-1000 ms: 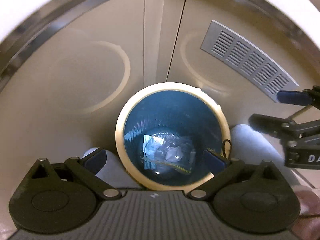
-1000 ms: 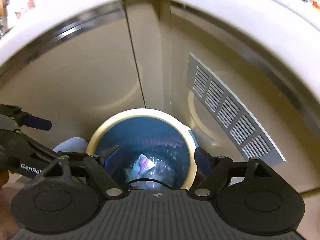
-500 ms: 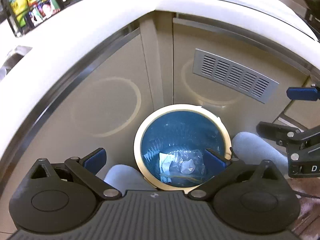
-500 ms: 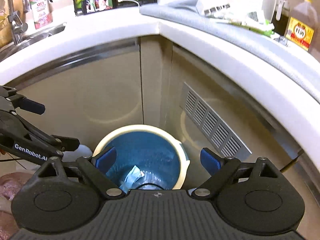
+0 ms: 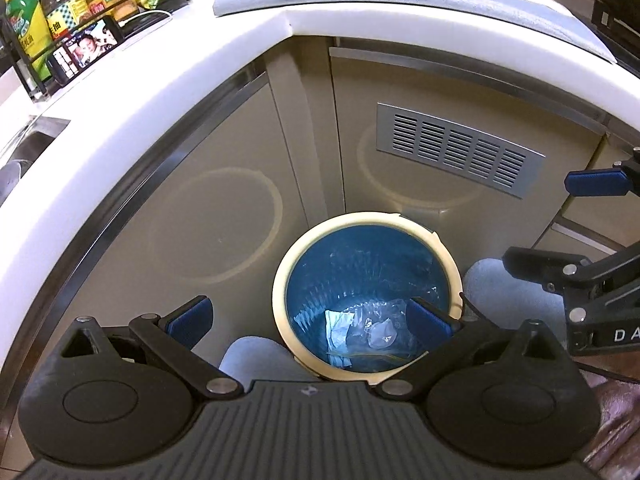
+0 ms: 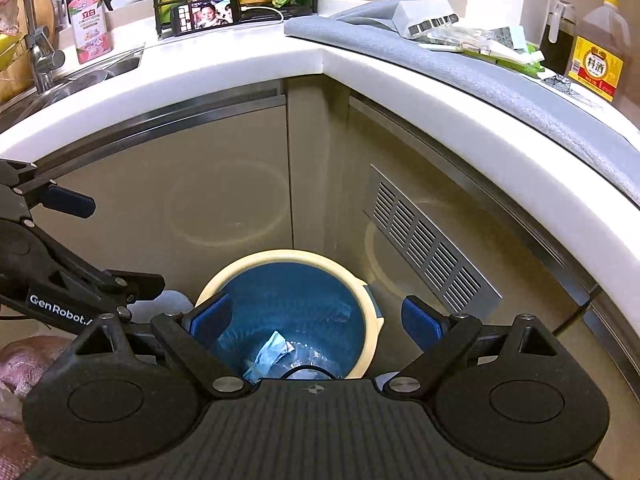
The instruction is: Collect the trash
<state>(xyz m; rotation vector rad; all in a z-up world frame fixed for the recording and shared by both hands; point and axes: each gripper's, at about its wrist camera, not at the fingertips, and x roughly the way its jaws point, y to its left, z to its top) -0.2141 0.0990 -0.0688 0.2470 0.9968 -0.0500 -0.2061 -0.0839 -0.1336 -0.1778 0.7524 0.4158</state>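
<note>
1. Kitchen corner: white desk (image 6: 240,76) wrapping round beige cupboard doors, a slatted vent (image 5: 460,152) on the right-hand door, bottles and a propped phone (image 6: 206,14) up top beside a sink (image 6: 80,76).
2. On the floor in the corner, hard against the cupboards: a round bin (image 5: 366,296) with a cream rim and a blue liner.
3. At the bottom of the bin: crumpled trash (image 5: 360,332), pale paper and clear plastic film, lying loose and touched by nothing.
4. Change since a second ago: both views pulled up and away from the bin, the desk top and its clutter now in sight where only cupboard fronts showed before.
5. Right tongs (image 6: 316,318): spread wide, blue pads either side of the bin mouth in view, nothing between them; jaws have just been opening a little further, empty throughout.
6. Left tongs (image 5: 310,318): also spread wide and empty, one pad over the floor, the other over the bin's inside.
7. Meaning for the task, as a judgement: this piece of trash looks delivered and let go, both tongs free for the next one.
8. Likely next target: the wrappers and scraps on the grey mat (image 6: 500,76) up on the desk, though which piece counts as trash is hard to tell from here.
</note>
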